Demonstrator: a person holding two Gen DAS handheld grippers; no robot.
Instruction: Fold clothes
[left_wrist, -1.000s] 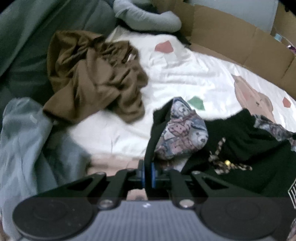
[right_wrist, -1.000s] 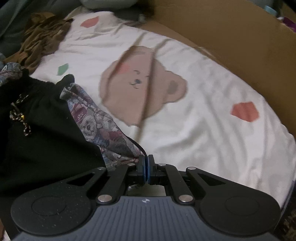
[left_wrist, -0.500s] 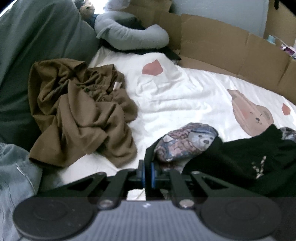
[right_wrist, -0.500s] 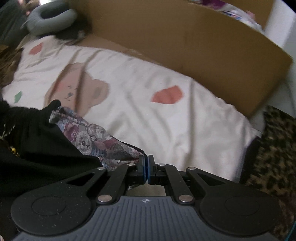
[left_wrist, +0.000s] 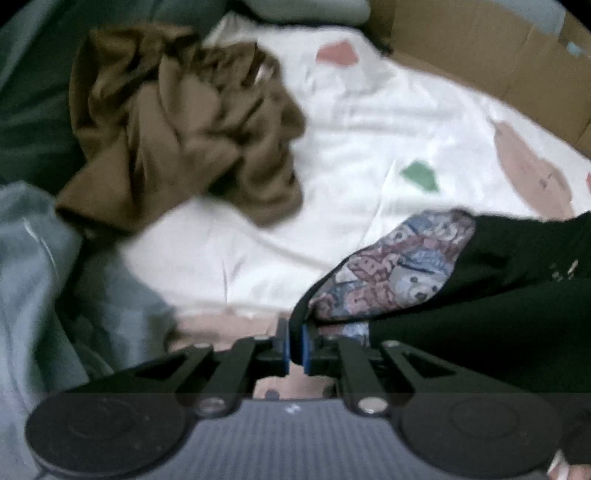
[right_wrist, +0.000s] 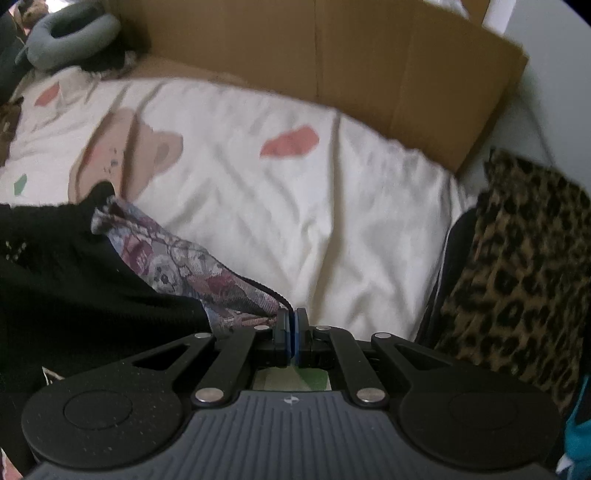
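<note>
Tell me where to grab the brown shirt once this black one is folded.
Grip the brown shirt at its lower left corner, coming from above. It lies crumpled on the sheet, and that corner sticks out flat and clear of the folds, probably a hem. Both grippers are busy on the black garment.

Black garment (left_wrist: 498, 295) (bear-print lining turned out), stretched above the bed

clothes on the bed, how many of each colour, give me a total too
black with bear-print lining: 1
brown: 1
light blue: 1
leopard print, at the bed's edge: 1
total: 4
The grey neck pillow is not counted.
</note>
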